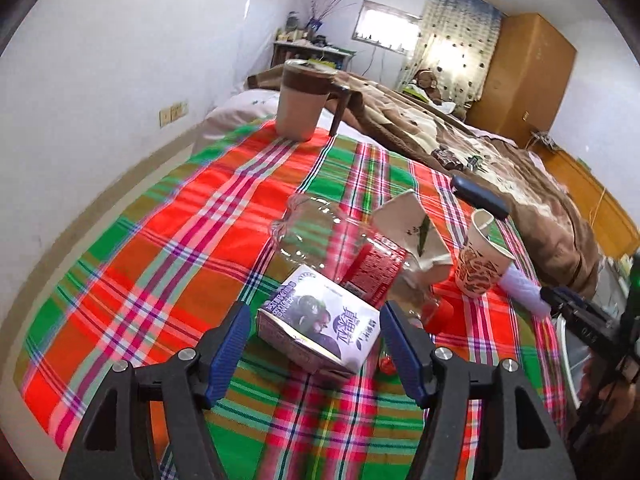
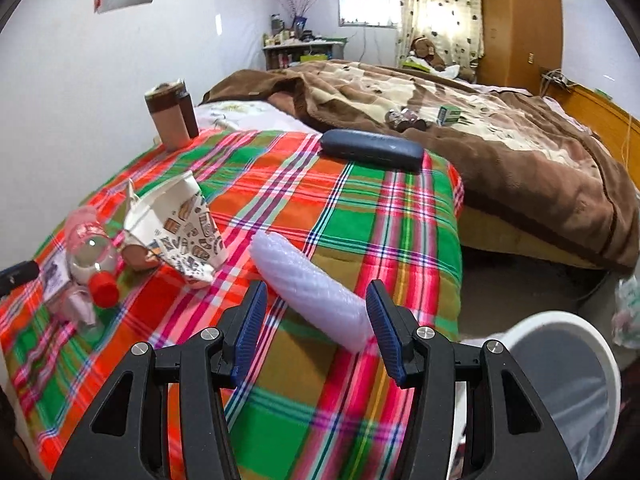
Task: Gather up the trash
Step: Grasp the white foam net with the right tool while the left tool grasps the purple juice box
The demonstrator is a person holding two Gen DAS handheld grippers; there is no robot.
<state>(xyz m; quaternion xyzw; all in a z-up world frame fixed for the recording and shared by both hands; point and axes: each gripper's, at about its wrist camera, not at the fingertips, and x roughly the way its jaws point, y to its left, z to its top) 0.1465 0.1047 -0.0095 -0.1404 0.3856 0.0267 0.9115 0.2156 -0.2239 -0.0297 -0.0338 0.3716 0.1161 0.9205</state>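
Two grippers over a plaid cloth (image 2: pixel 360 208) spread on what looks like a bench beside the bed (image 2: pixel 460 128); white bin (image 2: pixel 568 360) low at the right edge, presumably placed there to take the trash.

Largest piece: clear bottle (image 1: pixel 320 236) lying flat, long axis running away from the left view, red cap (image 2: pixel 105 289) toward the near edge. Next, white foam roll (image 2: pixel 316 292) lying on the cloth, long axis slanting from far-left to near-right, near end pointing between the right gripper (image 2: pixel 316 328) fingers; fingers apart, nothing clamped, likely lined up to close across its width. Then crumpled paper bag (image 2: pixel 176 224) and paper cup (image 1: pixel 480 264), upright. Smallest: milk carton (image 1: pixel 320 320) lying on its side, skewed to the left gripper (image 1: pixel 314 344); fingers wide on either side, not pressing it.
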